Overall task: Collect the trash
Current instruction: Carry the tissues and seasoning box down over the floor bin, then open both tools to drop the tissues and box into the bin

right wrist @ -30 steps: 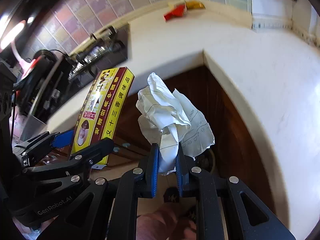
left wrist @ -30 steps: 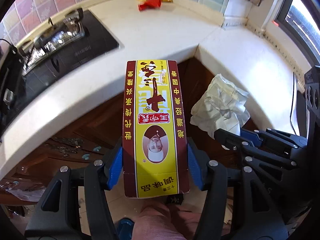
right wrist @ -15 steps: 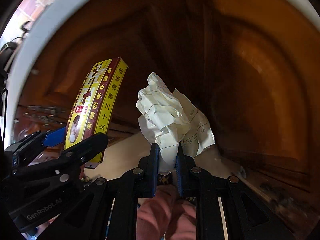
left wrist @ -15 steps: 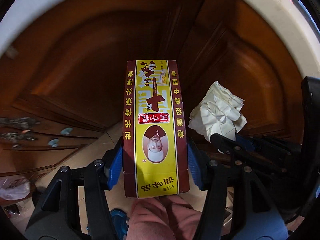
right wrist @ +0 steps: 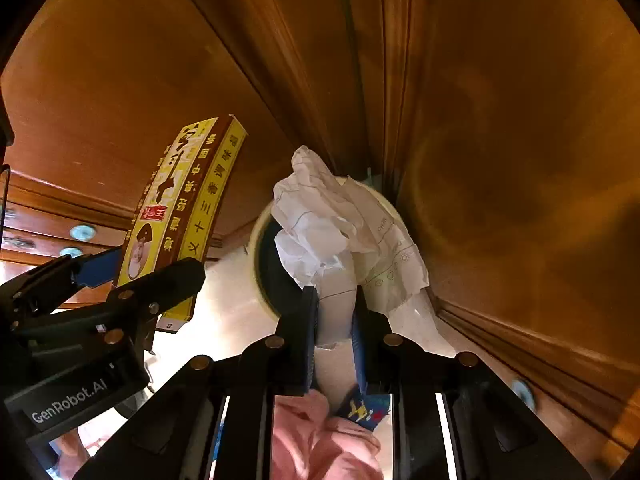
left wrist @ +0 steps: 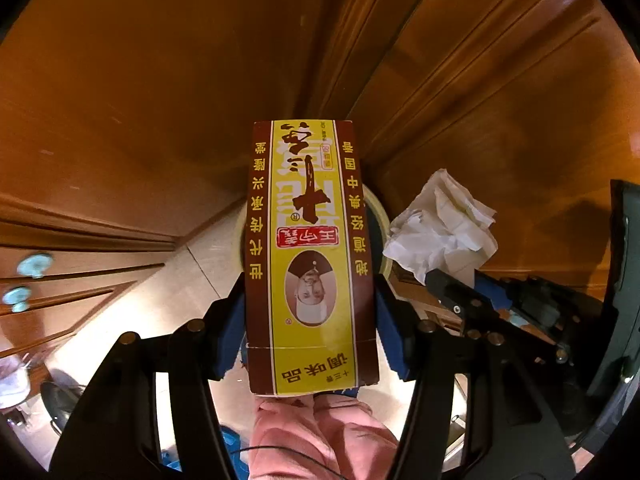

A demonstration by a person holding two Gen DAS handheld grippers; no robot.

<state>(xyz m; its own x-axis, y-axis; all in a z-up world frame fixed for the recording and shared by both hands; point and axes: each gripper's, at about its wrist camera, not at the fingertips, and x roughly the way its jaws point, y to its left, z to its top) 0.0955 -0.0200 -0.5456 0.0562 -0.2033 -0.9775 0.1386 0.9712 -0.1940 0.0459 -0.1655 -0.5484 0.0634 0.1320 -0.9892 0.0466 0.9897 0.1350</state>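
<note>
My left gripper (left wrist: 310,326) is shut on a tall yellow and maroon seasoning box (left wrist: 310,248), its blue pads pressing both long sides. My right gripper (right wrist: 335,320) is shut on a crumpled wad of white paper (right wrist: 320,224). Both point down at the floor. Below them stands a round bin with a pale rim (right wrist: 256,248) and a dark inside; the box and paper hide most of it. In the left wrist view the bin's rim (left wrist: 385,220) peeks out behind the box, with the paper (left wrist: 440,224) held to its right. The box (right wrist: 180,208) shows at left in the right wrist view.
Brown wooden cabinet doors (left wrist: 140,100) meet in a corner right behind the bin. Drawers with pale round knobs (left wrist: 34,265) run along the left. The floor is light tile (left wrist: 160,304). A person's pink trouser legs (left wrist: 320,436) and patterned slipper (right wrist: 364,408) are below the grippers.
Both grippers have dropped from above the white countertop to low in front of the cabinets. The counter and stove have left view and the bin has appeared beneath them. Both grips are unchanged.
</note>
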